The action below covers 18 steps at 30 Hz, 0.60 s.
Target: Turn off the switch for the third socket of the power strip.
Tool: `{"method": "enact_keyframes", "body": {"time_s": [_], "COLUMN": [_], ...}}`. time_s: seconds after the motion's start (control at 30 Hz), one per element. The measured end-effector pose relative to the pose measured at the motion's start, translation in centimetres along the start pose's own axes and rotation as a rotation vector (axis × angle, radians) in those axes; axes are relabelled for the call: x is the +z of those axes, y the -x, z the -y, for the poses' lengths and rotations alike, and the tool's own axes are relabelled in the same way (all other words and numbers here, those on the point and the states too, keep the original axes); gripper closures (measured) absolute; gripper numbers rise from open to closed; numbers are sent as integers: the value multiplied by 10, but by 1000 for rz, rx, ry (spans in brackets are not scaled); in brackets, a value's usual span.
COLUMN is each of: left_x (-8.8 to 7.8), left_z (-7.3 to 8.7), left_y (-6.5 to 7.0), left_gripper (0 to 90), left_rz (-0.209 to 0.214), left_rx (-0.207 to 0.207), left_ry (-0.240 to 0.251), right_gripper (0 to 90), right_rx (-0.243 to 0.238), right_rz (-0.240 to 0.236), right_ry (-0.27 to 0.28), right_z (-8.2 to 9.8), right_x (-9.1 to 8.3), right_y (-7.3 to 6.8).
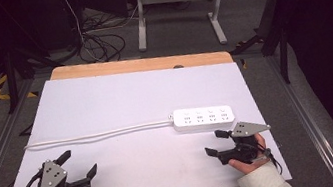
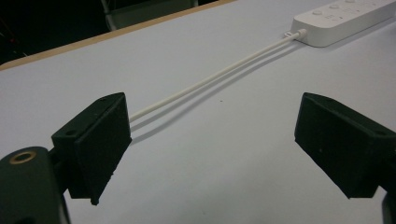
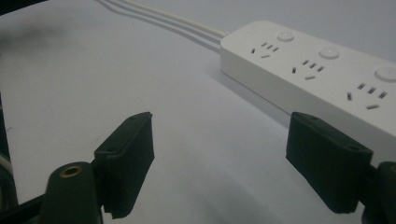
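While no writing or brand mark can be read on it, the white power strip (image 1: 203, 118) lies flat on the right half of the white board (image 1: 119, 96), its sockets and round buttons facing up. Its white cord (image 1: 95, 134) runs left across the board to the left edge. Bare board lies open on every side of the strip, with most room toward the far edge, where a band of the wooden tabletop (image 1: 139, 65) shows. The right gripper (image 1: 217, 142) sits just beside the strip's near side, jaws spread wide and holding nothing. The left gripper (image 1: 78, 163) rests near the front left corner, well apart from the strip, jaws also wide and empty, the cord lying beyond them. Both hands are cut off at the frame's bottom. Beyond the table, the floor cables (image 1: 98, 43) and a grey table frame (image 1: 177, 0) fade into darkness.
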<state>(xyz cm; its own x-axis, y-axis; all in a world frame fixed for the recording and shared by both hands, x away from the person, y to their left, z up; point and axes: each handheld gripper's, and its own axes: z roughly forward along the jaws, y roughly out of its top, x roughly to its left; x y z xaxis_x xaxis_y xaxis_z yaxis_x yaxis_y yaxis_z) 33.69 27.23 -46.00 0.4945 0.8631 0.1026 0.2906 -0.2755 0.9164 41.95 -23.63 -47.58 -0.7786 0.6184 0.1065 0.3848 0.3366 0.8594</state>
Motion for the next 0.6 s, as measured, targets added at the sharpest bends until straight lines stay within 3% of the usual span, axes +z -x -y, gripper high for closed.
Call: {"method": "enact_keyframes", "body": {"time_s": [0.27, 0.47, 0.6], "left_x": [2, 2, 3], "left_z": [1, 1, 2], "left_y": [-1, -3, -4], "left_gripper": [107, 107, 107], "left_rz": [-6, -5, -10], "left_rx": [-5, -9, -15], "left_ry": [-18, -16, -12], "right_gripper": [234, 243, 243], "right_rx": [4, -1, -19], "right_rz": [-5, 28, 44], "right_ry": [-58, -2, 0], "right_z": [11, 8, 7], "right_x": [11, 4, 2], "right_y": [-3, 0, -1]}}
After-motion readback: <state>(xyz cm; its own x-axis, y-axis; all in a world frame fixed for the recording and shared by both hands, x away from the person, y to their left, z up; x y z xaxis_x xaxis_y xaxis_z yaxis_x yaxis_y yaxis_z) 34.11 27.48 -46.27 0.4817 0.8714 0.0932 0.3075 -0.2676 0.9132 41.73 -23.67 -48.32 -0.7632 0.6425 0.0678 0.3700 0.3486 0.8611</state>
